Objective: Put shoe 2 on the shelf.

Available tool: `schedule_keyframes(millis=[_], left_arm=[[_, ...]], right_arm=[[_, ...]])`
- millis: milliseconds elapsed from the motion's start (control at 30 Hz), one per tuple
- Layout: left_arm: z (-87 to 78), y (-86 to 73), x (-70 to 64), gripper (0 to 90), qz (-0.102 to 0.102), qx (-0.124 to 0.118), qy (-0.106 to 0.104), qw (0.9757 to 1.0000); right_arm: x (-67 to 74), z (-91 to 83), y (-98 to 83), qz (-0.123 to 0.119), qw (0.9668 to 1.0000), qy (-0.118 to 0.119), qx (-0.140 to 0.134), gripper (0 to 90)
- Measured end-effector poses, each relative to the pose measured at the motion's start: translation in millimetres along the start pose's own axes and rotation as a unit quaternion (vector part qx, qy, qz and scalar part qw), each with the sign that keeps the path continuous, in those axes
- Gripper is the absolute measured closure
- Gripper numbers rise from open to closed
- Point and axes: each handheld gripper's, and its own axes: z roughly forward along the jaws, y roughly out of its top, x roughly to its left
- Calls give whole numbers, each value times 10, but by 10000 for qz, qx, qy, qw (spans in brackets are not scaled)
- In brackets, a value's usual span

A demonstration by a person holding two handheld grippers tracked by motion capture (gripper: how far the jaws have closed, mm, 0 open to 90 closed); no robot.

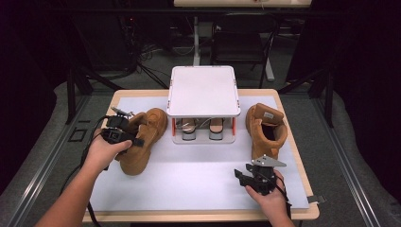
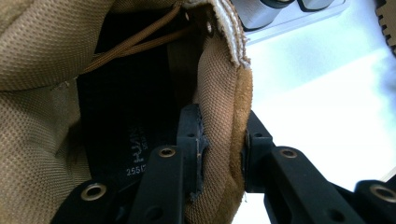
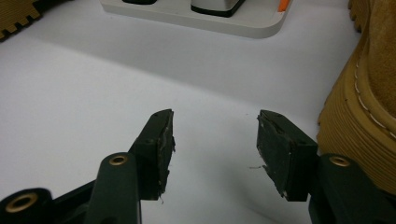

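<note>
A tan suede boot lies on the left of the white mat, and my left gripper is at its opening. In the left gripper view the two jaws clamp the padded collar, one pad inside the boot and one on the outer suede. A second tan boot stands at the right. My right gripper rests low on the mat in front of that boot, jaws apart with bare mat between them. The boot's ribbed sole is just to the right of those jaws.
A white two-tier shoe rack stands at the back centre, with a pair of shoes on its lower shelf. The white mat covers the wooden table. Chairs, desk legs and cables sit on the floor beyond.
</note>
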Motion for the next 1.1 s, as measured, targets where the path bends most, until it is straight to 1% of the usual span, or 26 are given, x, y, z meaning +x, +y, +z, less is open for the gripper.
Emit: schedule_keyframes(millis=[67, 267, 367, 433, 500, 533, 700, 800, 933, 967, 1033, 1100], left_arm=[[-2, 5, -9, 733, 42, 38, 18, 10000], [12, 17, -30, 697, 20, 162, 3, 9999], [0, 15, -36, 687, 84, 241, 28, 9997], [-12, 8, -40, 680, 82, 275, 38, 9996], [-21, 1, -42, 671, 102, 313, 64, 9994], [-29, 0, -39, 669, 147, 360, 81, 9992], [-47, 4, -58, 661, 178, 488, 177, 9985], [-43, 22, -67, 660, 216, 602, 244, 9977], [-23, 81, -101, 662, 220, 860, 370, 9954], [-14, 100, -112, 663, 197, 936, 400, 9946], [-7, 133, -122, 667, 225, 1088, 439, 9928], [1, 159, -139, 670, 249, 1188, 497, 9914]], right_arm=[[1, 1, 0, -9, 10000, -13, 8, 459], [-1, 1, 1, -12, 10000, -5, 16, 459], [2, 1, 0, -13, 10000, -7, 16, 459], [1, 3, 0, -5, 10000, 11, 18, 459], [5, 4, -1, -9, 10000, 6, 29, 459], [6, 5, -2, -13, 10000, 3, 28, 459], [8, 4, -1, -24, 10000, -13, 33, 459], [9, 6, -2, -25, 10000, -16, 40, 459], [11, 14, -5, -24, 10000, -1, 42, 459], [12, 15, -6, -23, 10000, -5, 39, 459], [14, 13, -5, -31, 10000, 0, 43, 459], [13, 13, -6, -33, 10000, -1, 42, 459]])
